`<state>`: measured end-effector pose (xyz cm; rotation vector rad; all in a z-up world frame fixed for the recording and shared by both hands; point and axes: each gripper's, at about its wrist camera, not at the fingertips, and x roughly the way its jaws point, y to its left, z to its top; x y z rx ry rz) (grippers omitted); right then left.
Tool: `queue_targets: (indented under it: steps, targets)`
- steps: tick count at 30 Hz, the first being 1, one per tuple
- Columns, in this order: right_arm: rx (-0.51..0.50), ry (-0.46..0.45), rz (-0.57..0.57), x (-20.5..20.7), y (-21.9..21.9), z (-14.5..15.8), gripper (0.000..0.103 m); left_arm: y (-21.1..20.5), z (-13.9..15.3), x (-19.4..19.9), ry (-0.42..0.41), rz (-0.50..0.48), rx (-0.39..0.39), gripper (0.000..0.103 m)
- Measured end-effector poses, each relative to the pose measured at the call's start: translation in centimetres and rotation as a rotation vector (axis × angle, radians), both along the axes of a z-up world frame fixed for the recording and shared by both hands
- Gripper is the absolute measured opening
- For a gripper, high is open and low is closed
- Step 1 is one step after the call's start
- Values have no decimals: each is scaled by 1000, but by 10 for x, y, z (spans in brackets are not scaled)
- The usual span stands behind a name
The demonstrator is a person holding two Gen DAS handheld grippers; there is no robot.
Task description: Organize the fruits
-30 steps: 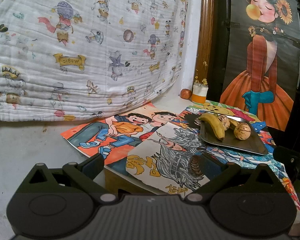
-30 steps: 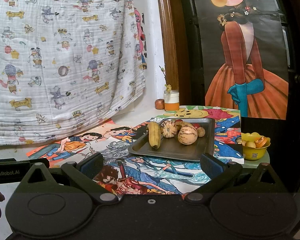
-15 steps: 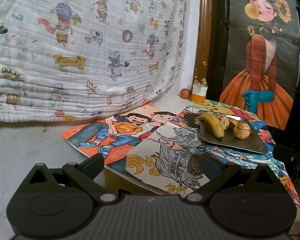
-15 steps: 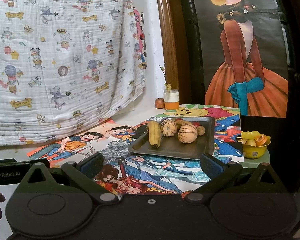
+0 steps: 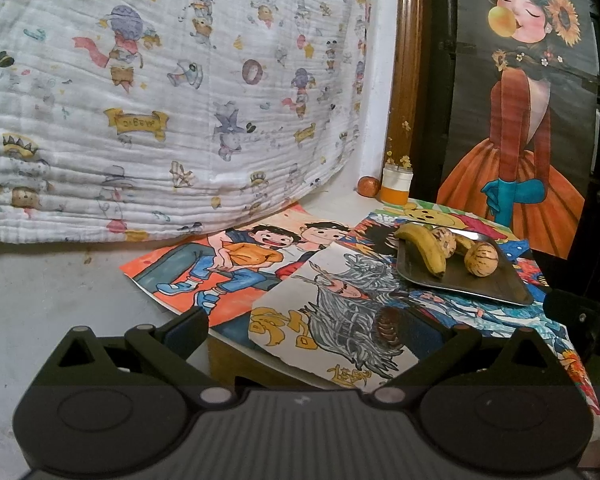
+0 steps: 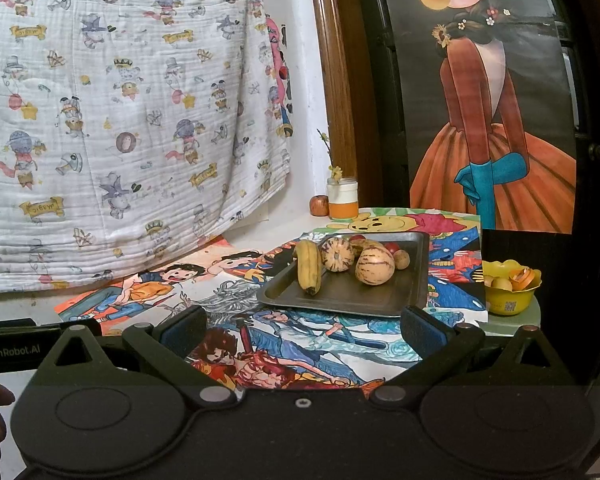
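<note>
A dark metal tray rests on the drawing-covered table. It carries a banana, two striped yellow melons, a small brown fruit and red fruit behind. A yellow bowl with fruit pieces stands to the tray's right. My right gripper is open, short of the tray's near edge, holding nothing. My left gripper is open over the table's near-left edge, well left of the tray.
Colourful drawings cover the table. A white-and-orange jar and a small apple stand at the back by the wooden frame. A printed blanket hangs on the left, a painted poster on the right. My left gripper's body shows at the lower left.
Both views have drifted very slightly; the tray and fruit stay where they were, and both grippers remain open.
</note>
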<state>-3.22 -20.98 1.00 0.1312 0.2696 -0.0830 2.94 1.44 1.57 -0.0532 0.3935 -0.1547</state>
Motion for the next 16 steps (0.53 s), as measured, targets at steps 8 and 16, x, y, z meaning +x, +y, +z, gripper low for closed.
queue_targets:
  steps: [8, 16]
  targets:
    - [2, 2, 0, 0, 1, 0, 103, 1, -1, 0, 12, 3, -2, 103]
    - [2, 2, -2, 0, 1, 0, 103, 7, -1, 2, 17, 4, -27, 103]
